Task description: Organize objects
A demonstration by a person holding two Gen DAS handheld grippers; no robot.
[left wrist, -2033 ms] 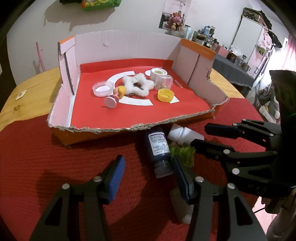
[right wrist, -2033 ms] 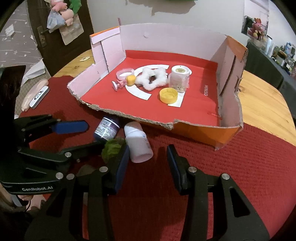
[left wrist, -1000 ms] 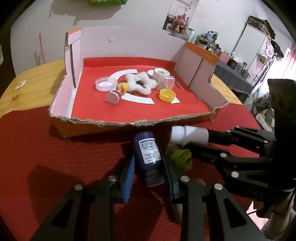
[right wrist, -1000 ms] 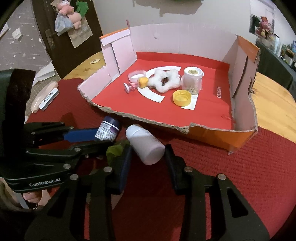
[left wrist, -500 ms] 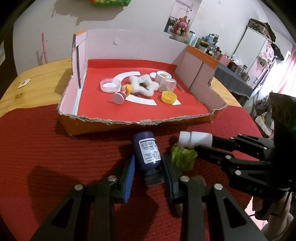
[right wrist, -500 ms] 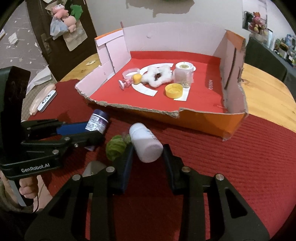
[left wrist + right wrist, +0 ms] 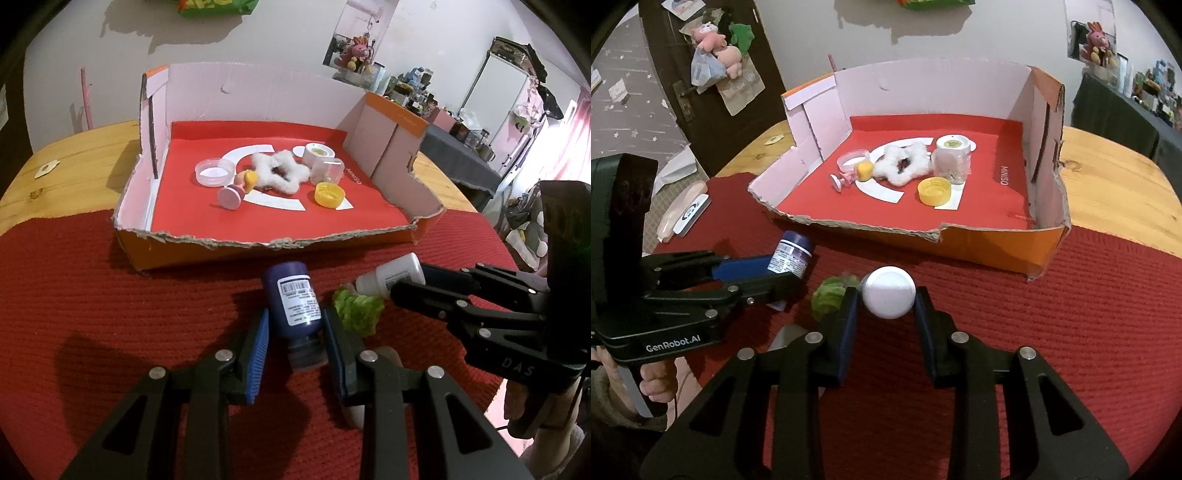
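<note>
Now purple bottle (image 7: 293, 306) between closed left jaws.

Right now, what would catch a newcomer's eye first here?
Two black grippers each clamp a bottle above the red woven mat: the left gripper holds a dark blue labelled bottle, the right gripper a white plastic bottle. Behind them sits a torn cardboard box.

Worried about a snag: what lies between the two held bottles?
A green scrunchie on the mat, between blue bottle and white bottle; both views show it.
</note>
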